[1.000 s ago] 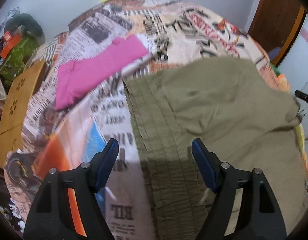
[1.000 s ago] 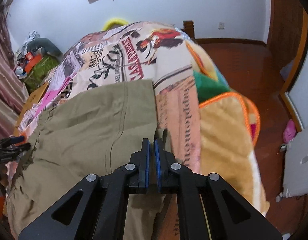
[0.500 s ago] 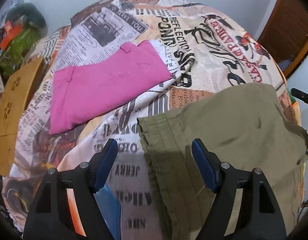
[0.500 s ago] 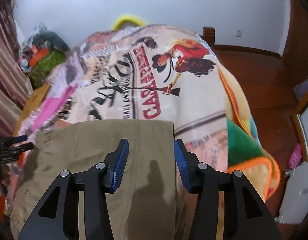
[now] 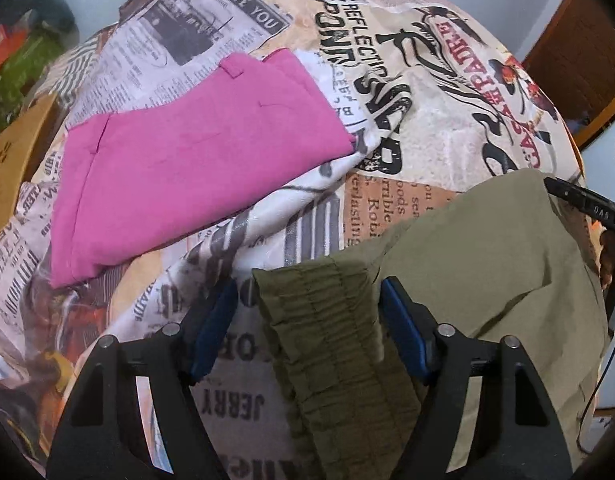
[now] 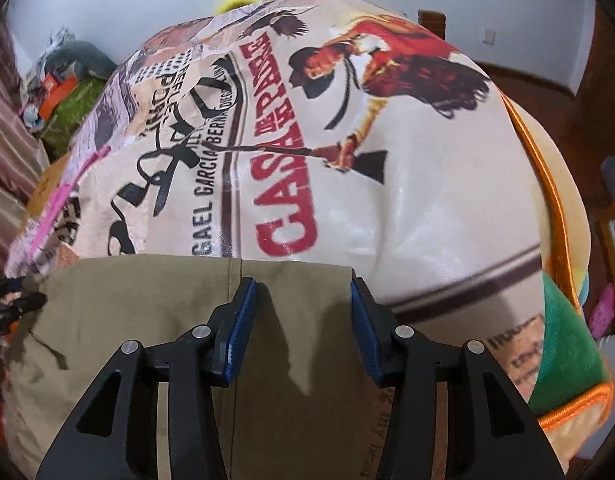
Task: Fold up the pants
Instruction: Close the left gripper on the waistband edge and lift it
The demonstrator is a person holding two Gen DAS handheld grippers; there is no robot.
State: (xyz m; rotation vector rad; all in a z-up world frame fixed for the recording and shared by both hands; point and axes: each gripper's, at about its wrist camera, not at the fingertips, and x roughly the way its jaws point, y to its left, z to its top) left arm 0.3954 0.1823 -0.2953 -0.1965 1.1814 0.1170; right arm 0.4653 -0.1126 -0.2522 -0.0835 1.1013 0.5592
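The olive-green cotton pants (image 5: 487, 264) lie folded at lower centre on the bed's newspaper-print blanket (image 5: 427, 92). The left claw (image 5: 307, 320) stands wide, astride their elastic waistband (image 5: 323, 320). The right claw (image 6: 303, 320), jaws just closing, gapes unclamped over their far edge.

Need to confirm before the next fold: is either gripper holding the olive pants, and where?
Nothing is held. Both the left gripper and right gripper stand open over the olive pants.

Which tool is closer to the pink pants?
Left. The left tool sits over the olive pants' waistband, beside the pink pants. The right tool is at the olive pants' far end.
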